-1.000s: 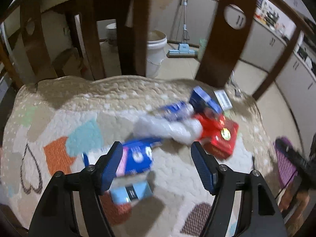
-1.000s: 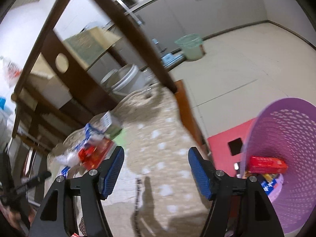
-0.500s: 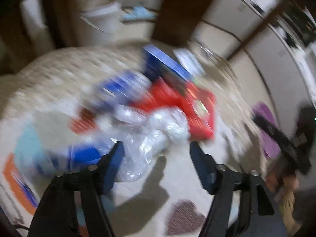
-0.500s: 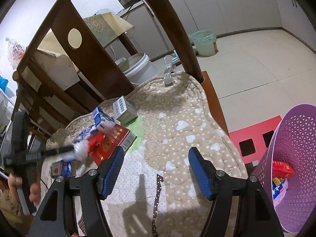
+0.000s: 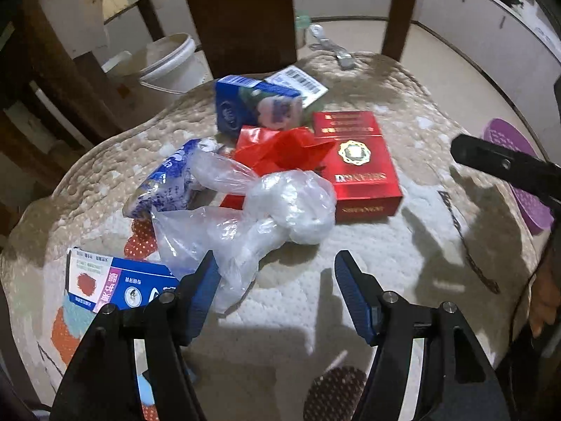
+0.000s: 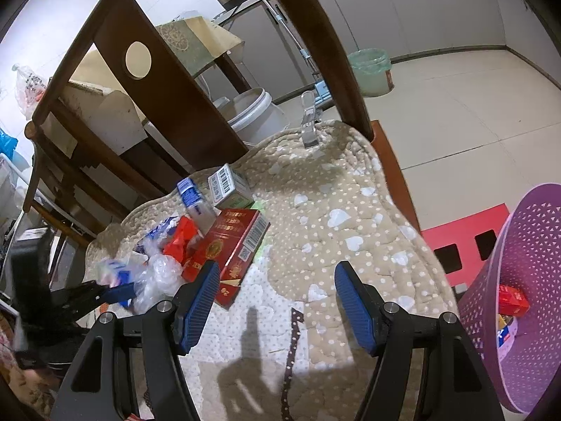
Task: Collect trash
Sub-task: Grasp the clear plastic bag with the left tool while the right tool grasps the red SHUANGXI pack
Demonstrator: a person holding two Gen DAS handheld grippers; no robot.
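Note:
Trash lies piled on a quilted chair cushion (image 5: pixel 385 245): a crumpled clear plastic bag (image 5: pixel 280 207), a red box (image 5: pixel 357 161), a red wrapper (image 5: pixel 280 147), a blue box (image 5: pixel 252 108), a blue-and-white packet (image 5: pixel 168 179) and a blue-and-pink box (image 5: pixel 115 284). My left gripper (image 5: pixel 276 258) points down just in front of the clear bag. Its jaws are opening, and the bag's tail brushes the left finger without being pinched. My right gripper (image 6: pixel 277 266) stands open over bare cushion, right of the red box (image 6: pixel 231 245). A purple basket (image 6: pixel 519 280) at the right holds boxes.
Dark wooden chair slats (image 5: pixel 242 17) rise behind the pile. A white bucket (image 5: pixel 168 59) stands on the floor beyond. A clear clip (image 6: pixel 310 122) sits on the cushion's far edge, a red stool (image 6: pixel 466 238) beside the basket, and a green bin (image 6: pixel 371 70) by the cabinets.
My left gripper has dropped and rolled toward the pile, so the clear bag now lies right at its fingertips. The right gripper has turned a little toward the cushion, then held still.

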